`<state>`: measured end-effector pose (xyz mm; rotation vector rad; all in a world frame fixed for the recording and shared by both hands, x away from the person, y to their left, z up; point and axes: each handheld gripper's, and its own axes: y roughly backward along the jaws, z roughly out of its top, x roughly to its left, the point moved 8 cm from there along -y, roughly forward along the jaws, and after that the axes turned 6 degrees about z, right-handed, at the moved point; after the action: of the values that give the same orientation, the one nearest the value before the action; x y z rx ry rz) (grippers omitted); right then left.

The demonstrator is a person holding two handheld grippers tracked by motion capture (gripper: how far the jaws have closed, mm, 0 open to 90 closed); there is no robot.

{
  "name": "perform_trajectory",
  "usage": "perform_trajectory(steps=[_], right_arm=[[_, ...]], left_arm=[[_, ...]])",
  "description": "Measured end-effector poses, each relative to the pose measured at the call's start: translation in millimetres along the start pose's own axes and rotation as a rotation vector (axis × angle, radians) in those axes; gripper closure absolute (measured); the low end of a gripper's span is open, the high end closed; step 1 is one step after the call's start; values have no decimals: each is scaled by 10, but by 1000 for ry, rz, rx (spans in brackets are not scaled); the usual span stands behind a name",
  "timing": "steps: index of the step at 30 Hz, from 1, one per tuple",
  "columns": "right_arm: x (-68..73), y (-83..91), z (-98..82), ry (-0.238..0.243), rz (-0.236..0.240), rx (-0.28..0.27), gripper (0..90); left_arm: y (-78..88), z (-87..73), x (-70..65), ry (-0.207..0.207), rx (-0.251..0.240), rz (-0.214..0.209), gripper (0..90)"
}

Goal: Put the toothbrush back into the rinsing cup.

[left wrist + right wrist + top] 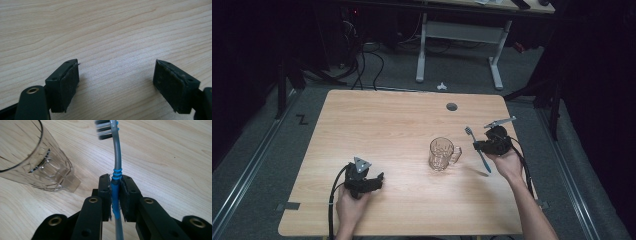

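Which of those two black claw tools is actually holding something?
The right gripper: its jaws are clamped on a blue toothbrush beside the glass mug. The left gripper stands open over bare table.

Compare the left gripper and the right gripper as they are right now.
The left gripper has its fingers spread wide with only bare table between them; the right gripper is shut on a toothbrush. The left sits low by the table's near edge; the right is beside the glass mug. Both are black and hand-held.

High view looks down over the table point(412, 115); both gripper views skim its wood closely.
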<state>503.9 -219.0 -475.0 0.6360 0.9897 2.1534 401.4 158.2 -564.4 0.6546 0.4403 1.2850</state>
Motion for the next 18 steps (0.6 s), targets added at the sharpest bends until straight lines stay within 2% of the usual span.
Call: perform_trajectory(steps=[6,18], right_arm=[[47,58,-1,-10,32,-44,799],[186,211,32,11,78,-134,799]], left_arm=[[0,0,0,0,-1,0,215],[0,0,0,0,-1,1,215]])
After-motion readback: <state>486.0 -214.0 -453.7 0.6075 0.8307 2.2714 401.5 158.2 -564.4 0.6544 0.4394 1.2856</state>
